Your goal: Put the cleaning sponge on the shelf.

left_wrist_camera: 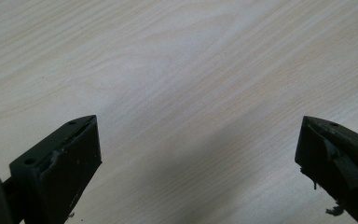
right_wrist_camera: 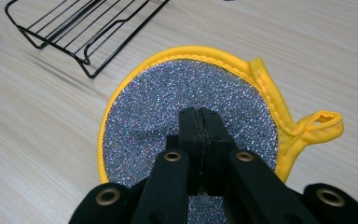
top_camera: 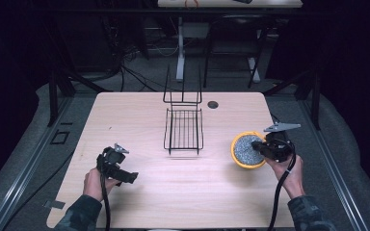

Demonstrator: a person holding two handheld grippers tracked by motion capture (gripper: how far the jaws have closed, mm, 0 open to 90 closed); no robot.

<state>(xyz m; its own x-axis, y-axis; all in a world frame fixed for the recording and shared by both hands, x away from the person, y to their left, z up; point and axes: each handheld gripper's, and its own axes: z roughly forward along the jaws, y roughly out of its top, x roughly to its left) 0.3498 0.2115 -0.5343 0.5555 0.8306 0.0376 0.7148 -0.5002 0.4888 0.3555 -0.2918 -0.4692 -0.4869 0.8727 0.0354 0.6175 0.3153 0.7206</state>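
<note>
Two units read | left hand-held gripper jaws wide, empty over surface | right hand-held gripper jaws closed over scouring pad, grasp unclear to me | wire rack unloaded | progress: I judge early

high view overhead, looking forward-down; gripper views close above table.

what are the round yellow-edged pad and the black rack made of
Round pad: looks like glittery silver-grey fabric, a heat-resistant pot-holder kind of cloth perhaps, bound in stitched yellow cloth trim with a hanging loop.

Rack: thin bent metal wire by the look of it, with a smooth black coating.

Table: pale wood-grain top, possibly laminate.
</note>
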